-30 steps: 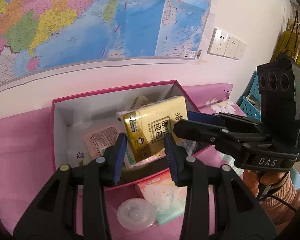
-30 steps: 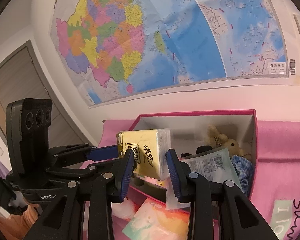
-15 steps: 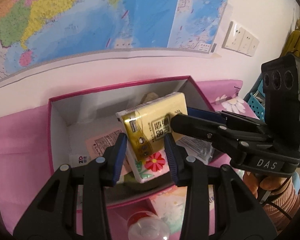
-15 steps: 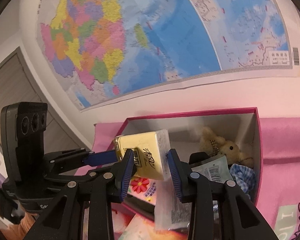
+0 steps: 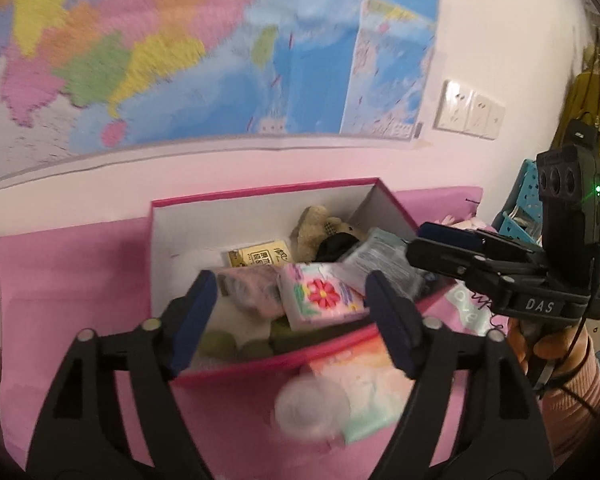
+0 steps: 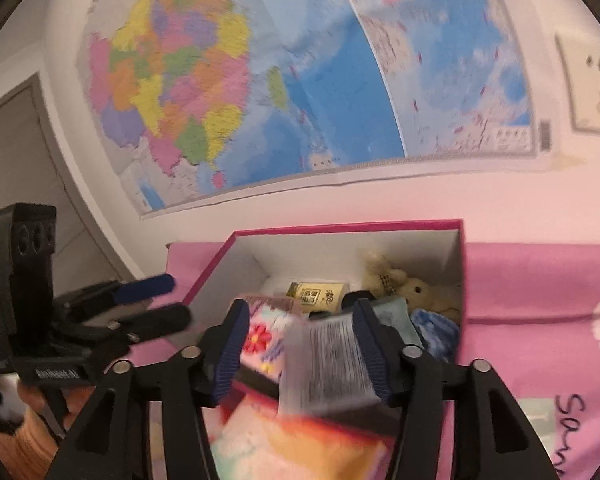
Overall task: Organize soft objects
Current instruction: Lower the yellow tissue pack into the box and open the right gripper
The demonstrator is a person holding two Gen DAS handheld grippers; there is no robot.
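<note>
Flat now, yellow tissue pack (image 5: 262, 257), long axis crosswise in box (image 5: 260, 196).

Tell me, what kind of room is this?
Probably a room in someone's home: a big colourful wall map with wall sockets beside it, and a pink box of tissue packs and a teddy bear on a pink cloth.

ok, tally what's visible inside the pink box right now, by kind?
Inside the pink box, some items blurred:
Tissue packs: 2, yellow tissue pack, floral tissue pack
Plush bear: 1, plush bear
Clear-wrapped printed packets: 2, pinkish packet, bluish packet
Blue fabric item: 1, blue cloth
Green round items: 2, green items
Total: 8. A dark item beside the bear can't be identified.
</note>
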